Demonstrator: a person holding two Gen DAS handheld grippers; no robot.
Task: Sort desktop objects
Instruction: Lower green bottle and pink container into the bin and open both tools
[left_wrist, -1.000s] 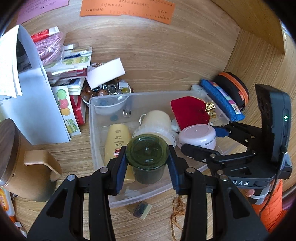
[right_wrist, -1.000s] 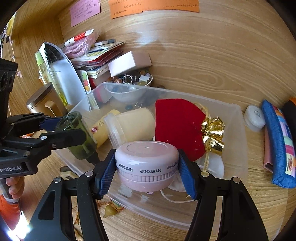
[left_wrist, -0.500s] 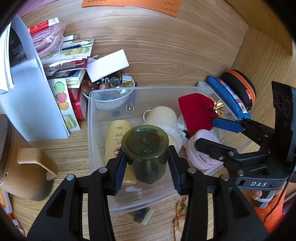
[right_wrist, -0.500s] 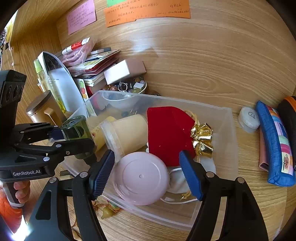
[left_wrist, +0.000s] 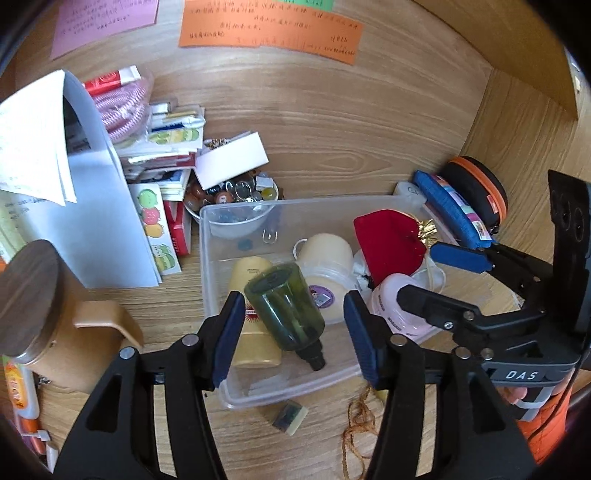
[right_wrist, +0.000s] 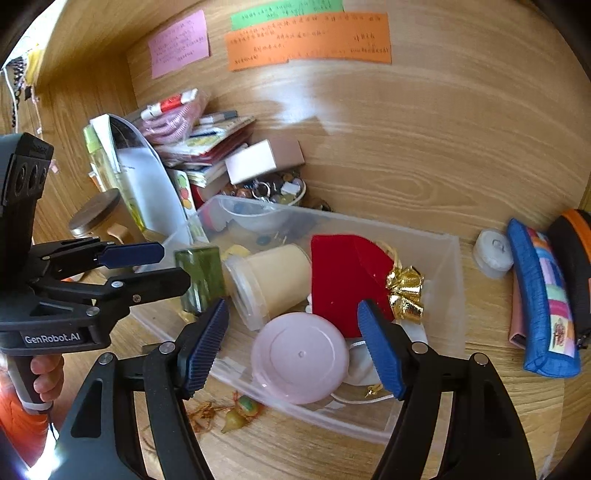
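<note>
Both loads have just been released into the clear bin (left_wrist: 207, 258) at the worktop's middle. The green bottle (left_wrist: 286, 308) now lies tilted between the parted jaws of the left hand-held gripper (left_wrist: 293, 332). The pink round case (right_wrist: 301, 356) rests at the bin's near wall, below the opened right hand-held gripper (right_wrist: 293, 343). Both placements are judged complete.

Both cameras look down from close above the clear box (left_wrist: 214, 266) on the wooden desk (left_wrist: 332, 122). The left one looks from the box's left, the right one from its right. Each sees the other gripper.
</note>
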